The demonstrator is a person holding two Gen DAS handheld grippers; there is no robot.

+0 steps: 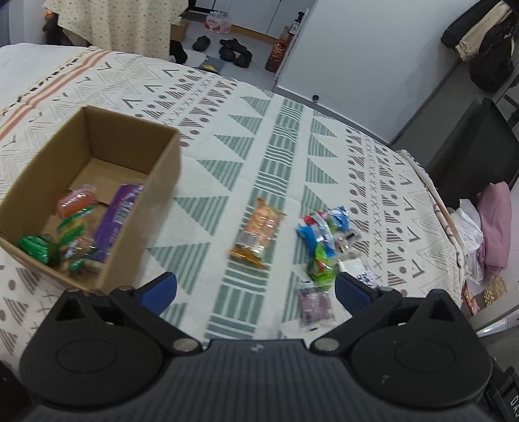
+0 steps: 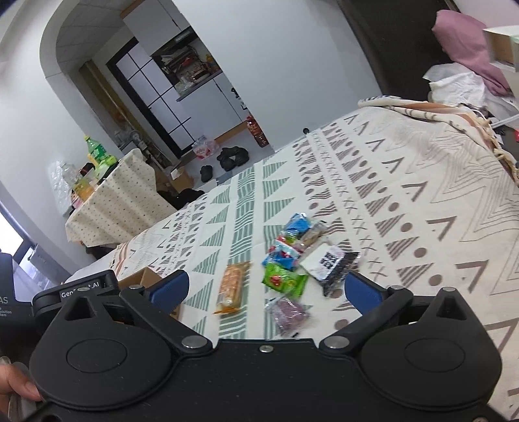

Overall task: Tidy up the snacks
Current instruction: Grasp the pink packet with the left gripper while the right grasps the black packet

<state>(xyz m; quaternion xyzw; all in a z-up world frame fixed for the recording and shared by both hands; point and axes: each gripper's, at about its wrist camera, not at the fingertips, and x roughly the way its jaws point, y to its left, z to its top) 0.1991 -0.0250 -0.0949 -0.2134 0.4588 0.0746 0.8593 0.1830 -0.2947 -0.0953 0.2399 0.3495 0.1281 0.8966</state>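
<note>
Snacks beside the box (image 1: 97, 181)
Both grippers, left (image 1: 256, 289) and right (image 2: 266, 289), gape empty; loose packets (image 1: 324, 240) lie right of the box.

We see a patterned cloth (image 1: 285, 136) of green and grey triangles spread over the table. Beyond it, on the floor, lie dark shoes (image 1: 235, 48) beside a pack of water bottles (image 1: 218, 22). A side table under a dotted cream cloth (image 2: 116, 201) bears a green bottle (image 2: 97, 152). A pink pillow (image 2: 467, 42) rests at the far right.
</note>
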